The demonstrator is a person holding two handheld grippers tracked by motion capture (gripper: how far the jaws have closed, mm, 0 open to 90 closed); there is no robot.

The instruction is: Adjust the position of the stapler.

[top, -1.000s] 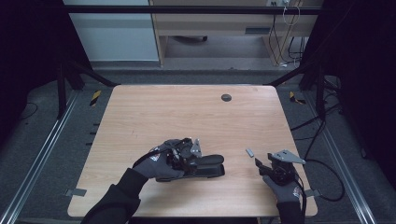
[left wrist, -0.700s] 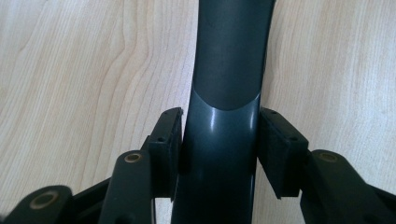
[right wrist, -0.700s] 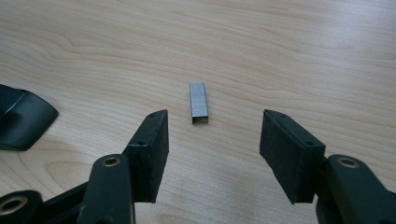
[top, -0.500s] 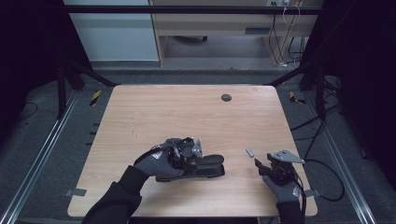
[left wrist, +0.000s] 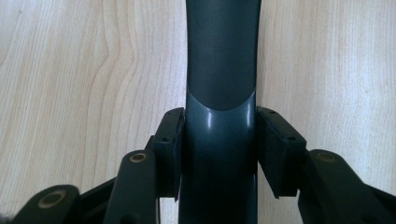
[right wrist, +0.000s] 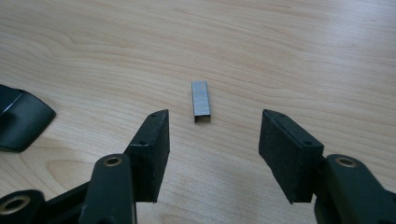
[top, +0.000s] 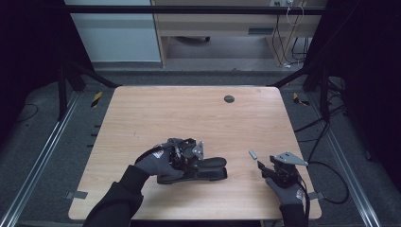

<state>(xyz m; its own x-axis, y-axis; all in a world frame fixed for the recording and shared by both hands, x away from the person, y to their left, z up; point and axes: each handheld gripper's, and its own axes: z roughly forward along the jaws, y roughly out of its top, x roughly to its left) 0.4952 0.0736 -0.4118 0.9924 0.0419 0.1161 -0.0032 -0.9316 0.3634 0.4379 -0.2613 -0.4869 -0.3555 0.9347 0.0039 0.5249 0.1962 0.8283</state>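
A dark grey stapler point(top: 215, 169) lies flat on the wooden table point(top: 189, 118) near its front edge. My left gripper point(top: 197, 164) reaches over it from the left. In the left gripper view the stapler's body point(left wrist: 222, 70) runs up between the jaws of the left gripper point(left wrist: 219, 140). The jaws have just been closing, and both pads now sit against its sides. A short strip of staples point(right wrist: 201, 100) lies on the wood just ahead of my right gripper point(right wrist: 212, 135), which stands open around bare table. In the high view the strip point(top: 253, 154) is up-left of the right gripper point(top: 260, 165).
A round black grommet point(top: 229, 99) sits in the table's far middle. The stapler's rounded tip point(right wrist: 18, 121) shows left of the right gripper. The right gripper's cable point(top: 331, 175) trails off the table's right edge.
The left gripper's jaws have drawn in around the stapler. Both hands stay where they were, and neither the stapler nor the staples have moved.
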